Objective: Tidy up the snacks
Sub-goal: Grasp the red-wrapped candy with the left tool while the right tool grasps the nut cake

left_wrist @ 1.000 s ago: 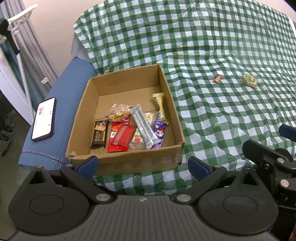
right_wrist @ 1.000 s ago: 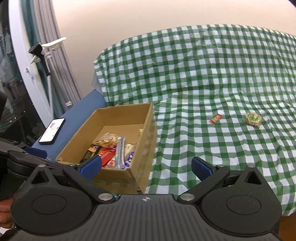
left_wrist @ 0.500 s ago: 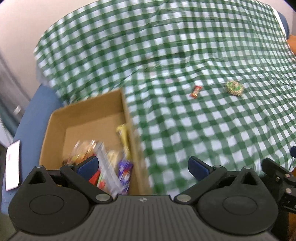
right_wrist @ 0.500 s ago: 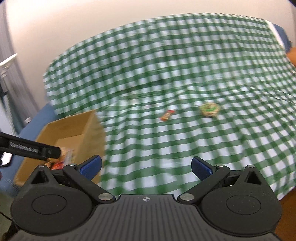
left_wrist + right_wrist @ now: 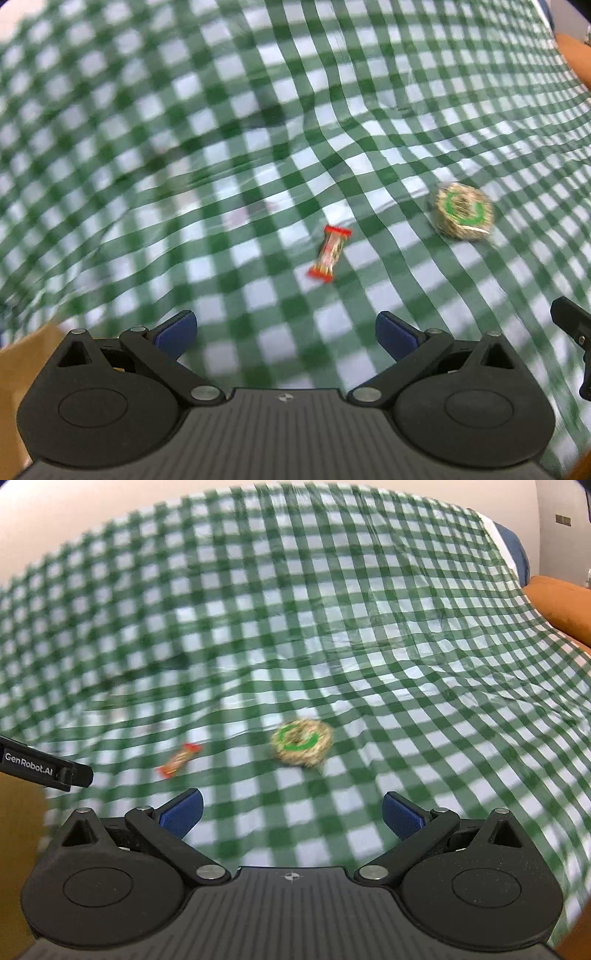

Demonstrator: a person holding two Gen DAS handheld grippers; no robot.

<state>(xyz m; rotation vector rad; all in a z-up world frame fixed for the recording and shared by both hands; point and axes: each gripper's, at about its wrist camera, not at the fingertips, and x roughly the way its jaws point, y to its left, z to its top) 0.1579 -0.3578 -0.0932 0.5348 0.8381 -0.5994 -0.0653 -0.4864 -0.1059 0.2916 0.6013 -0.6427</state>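
Observation:
A small red-ended candy [image 5: 329, 254] lies on the green checked cloth [image 5: 221, 147], a short way ahead of my left gripper [image 5: 286, 332], which is open and empty. To its right sits a round snack with a green ring on its wrapper [image 5: 463, 216]. In the right wrist view the same round snack [image 5: 301, 742] lies just ahead of my open, empty right gripper [image 5: 291, 812], with the candy [image 5: 179, 760] to its left. A corner of the cardboard box [image 5: 22, 354] shows at the lower left.
The cloth [image 5: 369, 627] is wrinkled, with folds around the snacks. An orange cushion [image 5: 561, 605] lies at the far right. Part of the left gripper's body [image 5: 40, 766] juts in at the left edge of the right wrist view; the right gripper's body [image 5: 576, 332] shows at the left view's right edge.
Both grippers have swung right, away from the cardboard box, and closer to the two loose snacks on the cloth. The box has slid out of view almost entirely. Both stay open.

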